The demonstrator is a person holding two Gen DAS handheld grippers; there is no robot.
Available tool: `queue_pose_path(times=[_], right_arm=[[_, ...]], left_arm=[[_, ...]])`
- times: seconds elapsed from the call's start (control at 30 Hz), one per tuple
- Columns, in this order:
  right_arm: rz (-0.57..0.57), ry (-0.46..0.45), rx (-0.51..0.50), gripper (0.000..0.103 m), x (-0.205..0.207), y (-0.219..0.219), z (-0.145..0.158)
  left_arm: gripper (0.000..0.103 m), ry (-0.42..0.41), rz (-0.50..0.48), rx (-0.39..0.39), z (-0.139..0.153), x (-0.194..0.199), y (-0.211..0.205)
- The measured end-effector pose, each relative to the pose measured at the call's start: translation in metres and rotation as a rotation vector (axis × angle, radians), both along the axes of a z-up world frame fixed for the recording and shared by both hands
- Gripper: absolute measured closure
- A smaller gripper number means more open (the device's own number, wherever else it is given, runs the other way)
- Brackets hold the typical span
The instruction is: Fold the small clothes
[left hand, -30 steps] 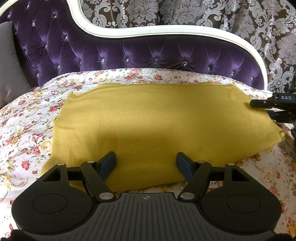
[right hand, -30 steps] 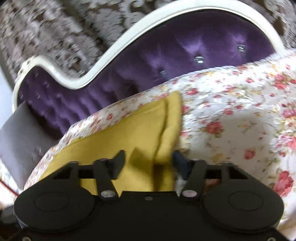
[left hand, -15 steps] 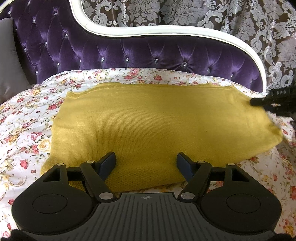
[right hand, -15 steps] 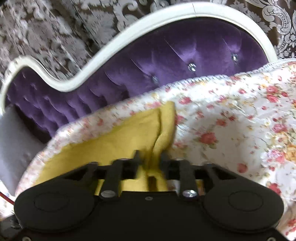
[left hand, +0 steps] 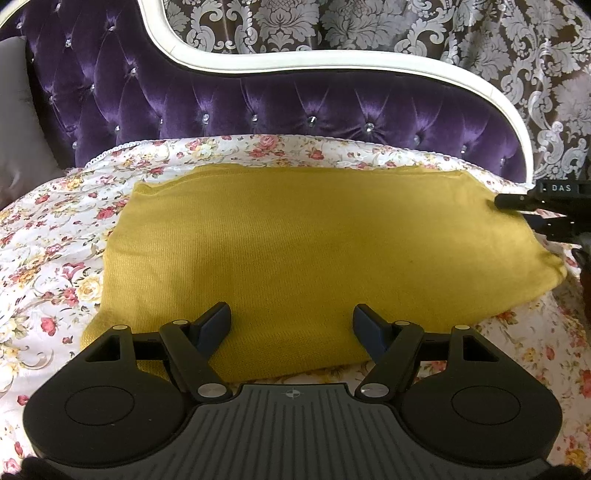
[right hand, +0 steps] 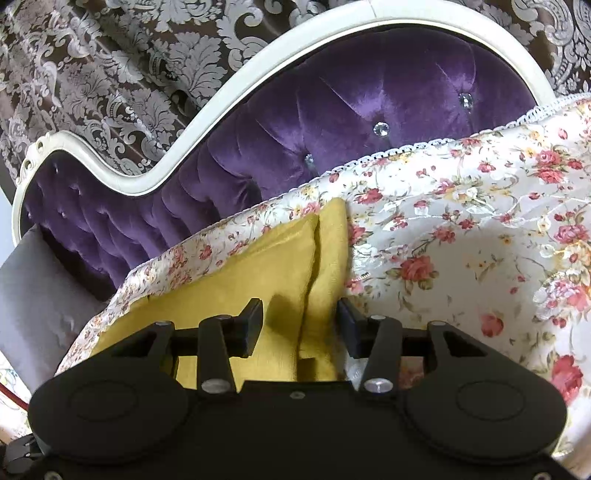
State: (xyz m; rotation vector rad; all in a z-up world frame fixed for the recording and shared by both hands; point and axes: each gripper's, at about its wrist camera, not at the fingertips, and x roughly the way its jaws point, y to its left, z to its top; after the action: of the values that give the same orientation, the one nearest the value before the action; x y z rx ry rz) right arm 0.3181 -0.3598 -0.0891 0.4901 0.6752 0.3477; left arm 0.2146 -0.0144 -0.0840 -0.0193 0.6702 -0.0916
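A mustard-yellow knit garment point(left hand: 314, 251) lies folded and flat on the floral bedspread point(left hand: 55, 266). My left gripper point(left hand: 291, 325) hovers open over its near edge, with cloth under the gap and nothing pinched. At the garment's right end sits my right gripper point(left hand: 517, 212), seen from the side. In the right wrist view this gripper point(right hand: 300, 323) is open. The garment's layered edge point(right hand: 325, 266) runs between its fingers, and the pads stand clear of the cloth.
A purple tufted headboard point(left hand: 295, 107) with a white frame point(left hand: 332, 68) rises behind the bedspread. A grey cushion point(right hand: 33, 295) leans at the left. Patterned curtains point(left hand: 406, 29) hang behind.
The right gripper's jaws were pinched close on the garment's edge half a second ago and now stand apart. The left gripper and the garment have not moved.
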Motion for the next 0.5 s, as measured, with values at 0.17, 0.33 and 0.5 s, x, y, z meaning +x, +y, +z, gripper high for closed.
queue_pose_path(times=[0.17,0.33,0.5], right_arm=[[0.073,0.003,-0.002,0.055,-0.01,0.004,0.0],[0.058,0.008,0.02,0.058,0.002,0.008,-0.004],[0.03,0.042,-0.025,0.082,0.005,0.017,-0.001]], left_arm=[[0.031,-0.001,-0.001,-0.004,0.0,0.0,0.001],[0.031,0.0,0.0,-0.006,0.0,0.0,0.001],[0.032,0.017,0.0,-0.051,0.005,0.001,0.009]])
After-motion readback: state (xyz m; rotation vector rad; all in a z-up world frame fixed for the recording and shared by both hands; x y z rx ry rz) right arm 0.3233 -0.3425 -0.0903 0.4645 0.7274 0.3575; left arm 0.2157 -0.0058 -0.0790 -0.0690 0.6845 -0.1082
